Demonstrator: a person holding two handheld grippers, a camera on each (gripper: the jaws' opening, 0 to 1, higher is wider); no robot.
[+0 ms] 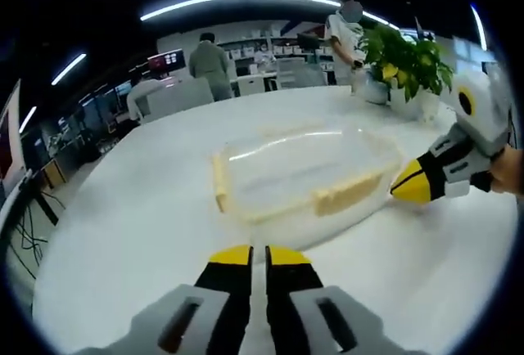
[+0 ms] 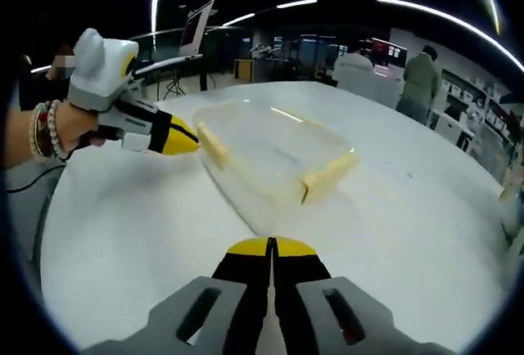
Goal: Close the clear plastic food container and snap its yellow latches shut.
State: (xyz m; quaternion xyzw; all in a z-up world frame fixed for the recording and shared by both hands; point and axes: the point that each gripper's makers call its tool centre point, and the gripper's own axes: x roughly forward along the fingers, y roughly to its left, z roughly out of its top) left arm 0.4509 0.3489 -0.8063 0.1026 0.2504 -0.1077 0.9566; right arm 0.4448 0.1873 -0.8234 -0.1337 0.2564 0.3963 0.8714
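The clear plastic food container (image 1: pixel 303 167) lies on the white table (image 1: pixel 123 224), its lid on top. Pale yellow latches show on its short side (image 1: pixel 219 183) and long side (image 1: pixel 348 194); blur hides whether they are snapped down. My left gripper (image 1: pixel 259 255) is shut, a short way off the container's near edge. My right gripper (image 1: pixel 412 186) comes in from the right, shut, its yellow tip close to the container's end. In the right gripper view the container (image 2: pixel 270 155) lies ahead of my shut right gripper (image 2: pixel 273 247), and the left gripper (image 2: pixel 178 137) points at a latch (image 2: pixel 214 144).
A potted green plant (image 1: pixel 405 60) stands at the table's far edge. Two people (image 1: pixel 211 65) stand beyond the table among desks and monitors. A hand wearing bead bracelets (image 2: pixel 45 130) holds the left gripper. The table's rim (image 2: pixel 57 232) curves near.
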